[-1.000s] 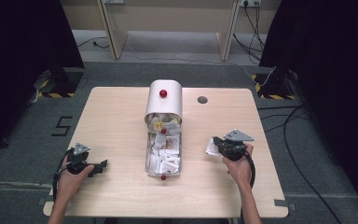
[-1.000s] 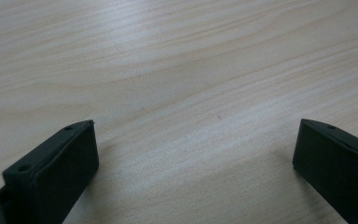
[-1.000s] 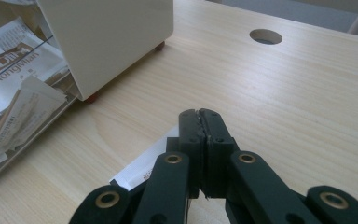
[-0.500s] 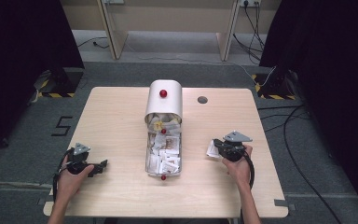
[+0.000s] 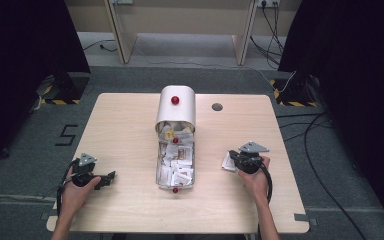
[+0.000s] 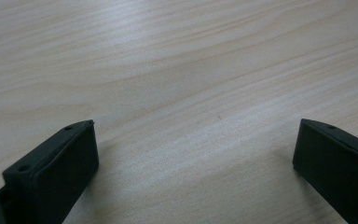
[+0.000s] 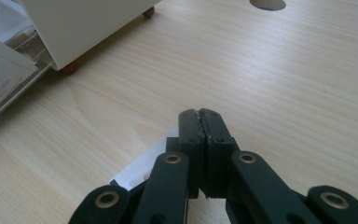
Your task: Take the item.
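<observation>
Now my right gripper (image 7: pixel 199 114) pinches a white packet (image 5: pixel 228 161) near the table's (image 5: pixel 130 120) right edge. My left gripper (image 5: pixel 111 176) gapes wide by the front-left corner; nothing between.

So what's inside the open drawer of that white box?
The drawer is packed with small white paper sachets, a few yellowish ones near the box. Anything beneath the top layer or further inside the box is covered.

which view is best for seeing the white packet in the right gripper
The right gripper view: the packet sits close up, pinched in the right gripper, print visible. The high view shows it as a small white patch. The left gripper view shows bare table.
</observation>
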Demonstrator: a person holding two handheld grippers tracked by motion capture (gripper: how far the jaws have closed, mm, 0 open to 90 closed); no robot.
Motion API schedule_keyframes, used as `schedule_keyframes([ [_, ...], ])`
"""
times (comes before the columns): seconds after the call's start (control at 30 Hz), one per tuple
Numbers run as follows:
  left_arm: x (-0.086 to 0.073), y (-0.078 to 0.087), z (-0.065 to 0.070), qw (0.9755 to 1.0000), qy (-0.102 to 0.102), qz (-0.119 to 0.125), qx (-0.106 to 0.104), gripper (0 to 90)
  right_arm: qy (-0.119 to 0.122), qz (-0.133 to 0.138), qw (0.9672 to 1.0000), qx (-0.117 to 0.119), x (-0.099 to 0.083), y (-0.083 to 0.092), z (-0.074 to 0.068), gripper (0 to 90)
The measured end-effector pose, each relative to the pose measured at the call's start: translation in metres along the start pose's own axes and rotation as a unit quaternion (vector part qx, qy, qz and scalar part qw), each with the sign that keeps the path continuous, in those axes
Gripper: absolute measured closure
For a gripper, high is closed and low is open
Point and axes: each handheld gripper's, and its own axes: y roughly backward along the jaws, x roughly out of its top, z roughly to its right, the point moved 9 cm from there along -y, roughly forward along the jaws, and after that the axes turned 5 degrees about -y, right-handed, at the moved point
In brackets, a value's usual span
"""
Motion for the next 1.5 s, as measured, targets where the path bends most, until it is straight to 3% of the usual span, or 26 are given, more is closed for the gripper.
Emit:
schedule_keyframes([
  [0.47,0.0,0.0,0.0,1.0,0.0,0.0,0.0,0.0,-0.004,-0.002,1.0,-0.003,-0.002,-0.002,0.002,85.3],
  [0.67,0.0,0.0,0.0,1.0,0.0,0.0,0.0,0.0,-0.011,-0.005,0.9999,-0.006,-0.002,-0.002,0.001,73.1],
  [0.9,0.0,0.0,0.0,1.0,0.0,0.0,0.0,0.0,-0.029,-0.012,0.9994,-0.017,-0.001,0.001,-0.001,44.1],
  [1.2,0.0,0.0,0.0,1.0,0.0,0.0,0.0,0.0,-0.035,-0.013,0.9989,-0.026,-0.013,0.015,-0.004,33.9],
  [1.5,0.0,0.0,0.0,1.0,0.0,0.0,0.0,0.0,-0.051,-0.009,0.9983,-0.028,-0.02,0.028,0.0,31.9],
])
